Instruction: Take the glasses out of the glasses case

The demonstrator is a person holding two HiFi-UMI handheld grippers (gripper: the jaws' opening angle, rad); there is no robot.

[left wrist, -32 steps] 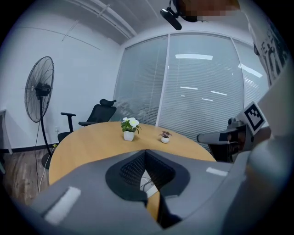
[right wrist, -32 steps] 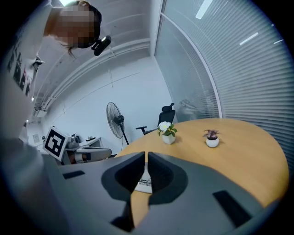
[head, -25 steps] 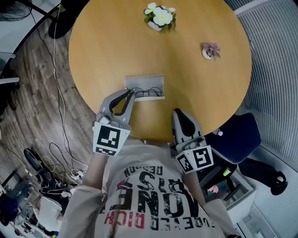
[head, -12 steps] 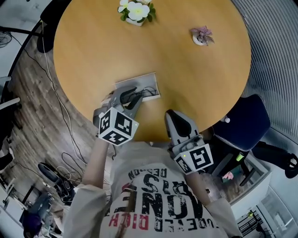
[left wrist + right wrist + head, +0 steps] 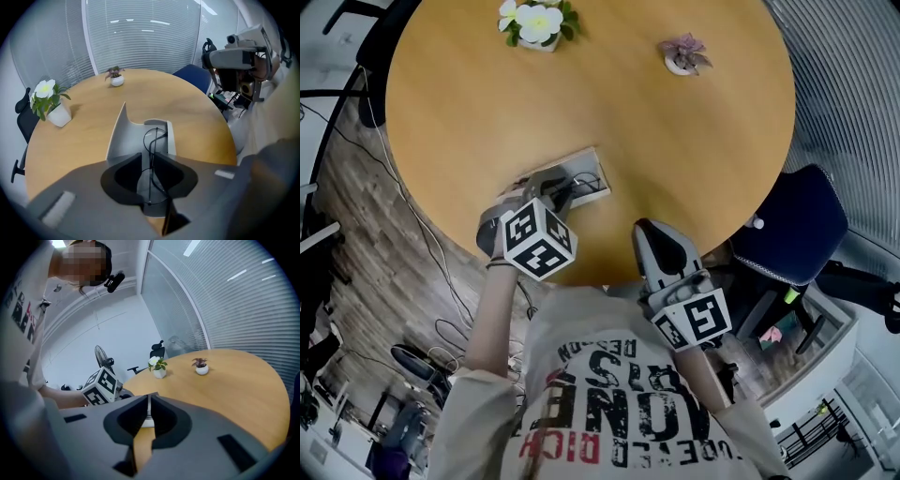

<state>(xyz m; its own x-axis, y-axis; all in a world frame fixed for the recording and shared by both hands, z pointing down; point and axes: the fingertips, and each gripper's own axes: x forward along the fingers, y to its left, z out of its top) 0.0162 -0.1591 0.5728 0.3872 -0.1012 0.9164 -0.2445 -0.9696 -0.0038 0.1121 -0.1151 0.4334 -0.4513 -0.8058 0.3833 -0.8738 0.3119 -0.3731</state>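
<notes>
Left gripper [image 5: 152, 158] is down in the open case [image 5: 119, 136], jaws closing around the glasses [image 5: 151, 140], not yet pinching. Right gripper [image 5: 149, 405] is closed and empty.

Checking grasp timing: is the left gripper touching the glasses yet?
Cannot tell. Left gripper view: the glasses lie between the jaws of the left gripper, which are closing; contact unclear.

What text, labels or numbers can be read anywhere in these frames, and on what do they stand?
"ONE": large print on the person's T-shirt, upside down in the head view.
Other T-shirt lines: too distorted or cut off to read with certainty.
Marker cubes: black-and-white square patterns only, no letters.
</notes>
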